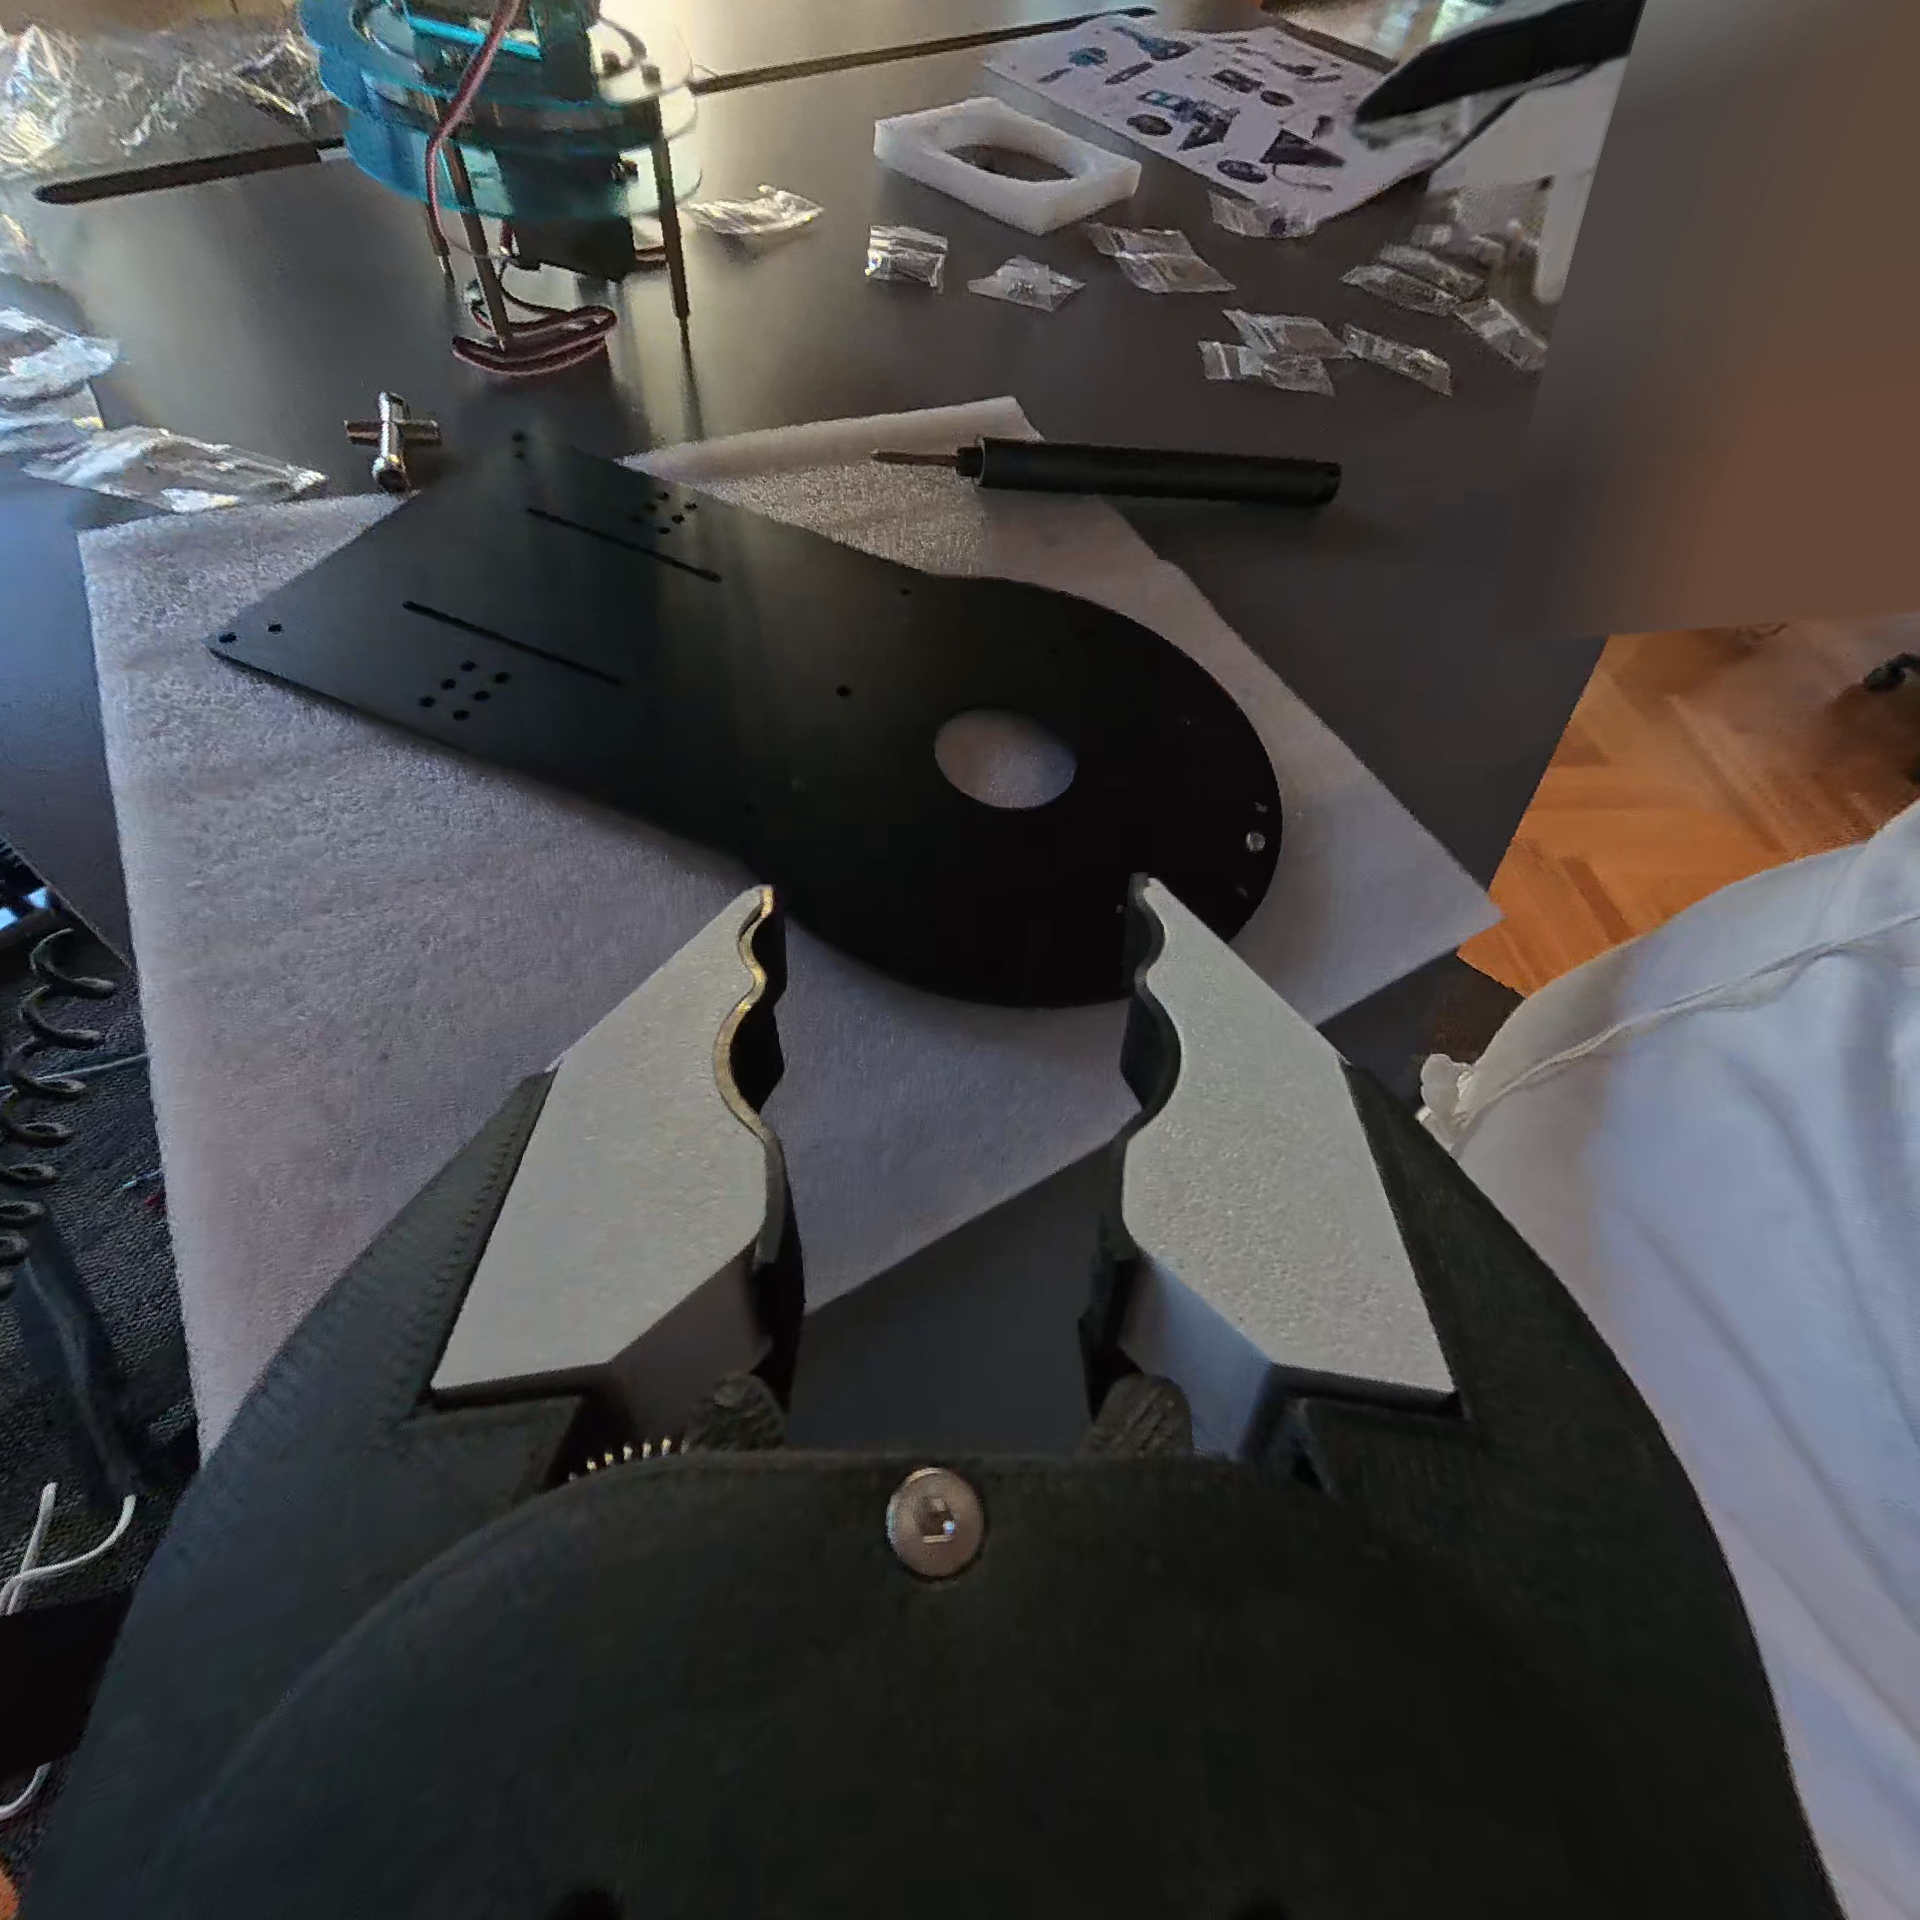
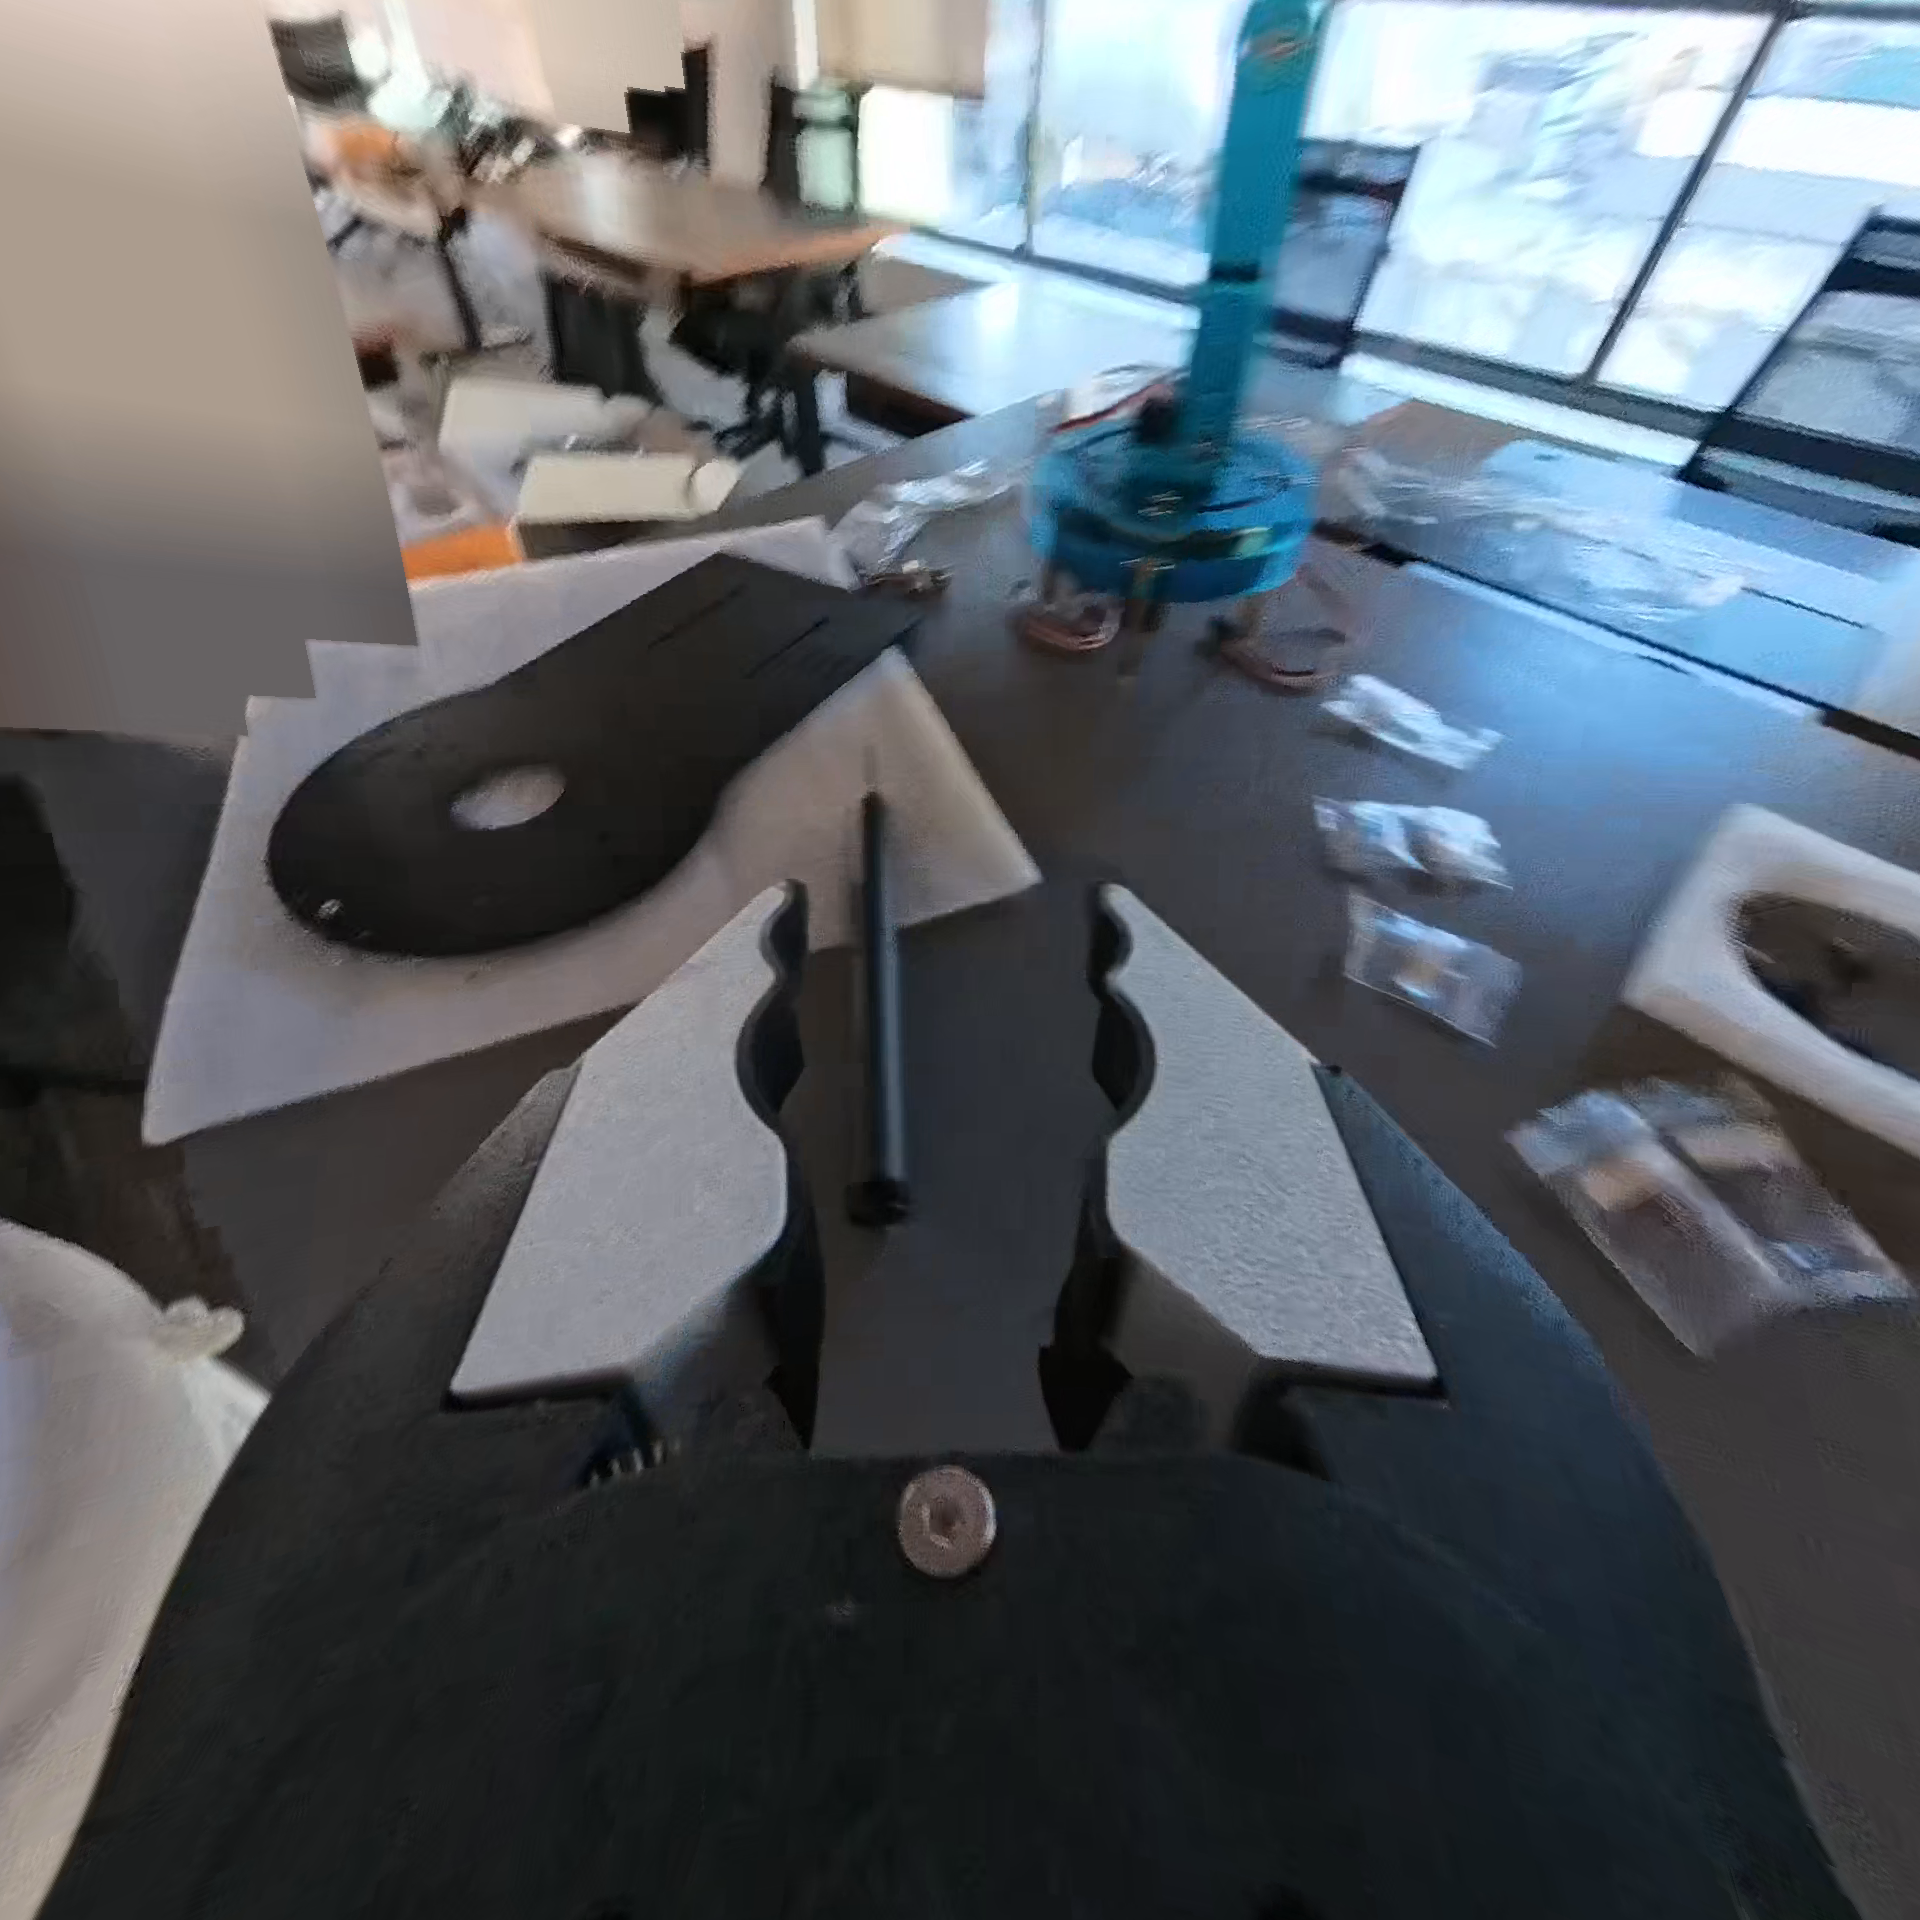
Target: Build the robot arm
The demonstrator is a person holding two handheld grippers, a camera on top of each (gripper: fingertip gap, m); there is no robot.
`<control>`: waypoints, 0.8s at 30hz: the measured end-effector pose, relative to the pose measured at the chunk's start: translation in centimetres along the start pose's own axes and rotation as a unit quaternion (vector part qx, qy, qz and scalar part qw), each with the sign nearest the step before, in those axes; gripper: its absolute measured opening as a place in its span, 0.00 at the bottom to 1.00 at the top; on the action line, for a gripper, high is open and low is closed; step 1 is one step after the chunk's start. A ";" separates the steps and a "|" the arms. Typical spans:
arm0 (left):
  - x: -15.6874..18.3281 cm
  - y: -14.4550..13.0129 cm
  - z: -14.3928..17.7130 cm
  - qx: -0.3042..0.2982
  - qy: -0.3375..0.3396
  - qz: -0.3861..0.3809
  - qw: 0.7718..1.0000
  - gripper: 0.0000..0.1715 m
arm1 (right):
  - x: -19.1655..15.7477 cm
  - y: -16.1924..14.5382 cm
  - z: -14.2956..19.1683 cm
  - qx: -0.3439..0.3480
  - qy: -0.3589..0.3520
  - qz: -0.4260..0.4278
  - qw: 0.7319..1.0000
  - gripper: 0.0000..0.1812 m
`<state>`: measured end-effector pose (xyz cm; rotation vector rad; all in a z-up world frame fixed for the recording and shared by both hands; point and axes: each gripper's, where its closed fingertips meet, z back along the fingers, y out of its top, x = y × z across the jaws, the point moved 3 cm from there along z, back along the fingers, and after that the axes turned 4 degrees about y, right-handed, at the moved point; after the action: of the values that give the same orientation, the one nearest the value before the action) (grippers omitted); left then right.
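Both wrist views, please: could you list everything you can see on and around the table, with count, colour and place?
plate: one, black, flat on the foam sheet, round end near the left gripper
foam sheet: one, white, under the plate
screwdriver: one, black, on the table, tip over the sheet's far edge
cross wrench: one, silver, left of the plate
blue assembly: one, on thin legs, red wires, far left
foam frame: one, white, far centre
small bags: many, clear, scattered far right
paper sheet: one, printed, far right
table: one, dark
left gripper: open, empty
right gripper: open, astride the screwdriver
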<state>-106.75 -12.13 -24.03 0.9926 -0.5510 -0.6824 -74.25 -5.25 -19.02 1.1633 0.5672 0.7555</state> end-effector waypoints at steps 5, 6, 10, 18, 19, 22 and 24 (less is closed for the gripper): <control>1.4 4.2 -1.3 0.031 0.026 0.003 0.999 0.34 | 6.3 0.0 8.5 0.060 -0.118 -0.020 0.991 0.37; 1.9 5.3 -1.9 0.038 0.031 0.004 0.999 0.34 | 7.6 -0.2 10.4 0.068 -0.141 -0.023 0.987 0.38; 5.3 9.9 -6.6 0.056 0.037 0.012 0.998 0.34 | 13.4 -2.1 17.3 0.079 -0.205 -0.044 0.975 0.41; 14.5 18.1 -20.5 0.113 0.050 0.012 0.992 0.33 | 26.9 -8.7 28.3 -0.019 -0.261 -0.001 0.965 0.34; 15.4 18.8 -22.0 0.116 0.058 0.008 0.992 0.33 | 28.5 -9.3 29.3 -0.026 -0.265 -0.001 0.964 0.32; 17.7 21.0 -26.0 0.129 0.066 0.005 0.989 0.33 | 33.3 -10.2 31.5 -0.036 -0.262 -0.009 0.964 0.30; 18.8 22.3 -28.3 0.139 0.061 0.010 0.988 0.33 | 36.6 -9.9 32.3 -0.034 -0.263 0.002 0.964 0.28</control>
<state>-68.59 -1.60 -14.74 1.2797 -0.5581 -0.5304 -24.93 1.78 -19.00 1.2394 0.0923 0.4355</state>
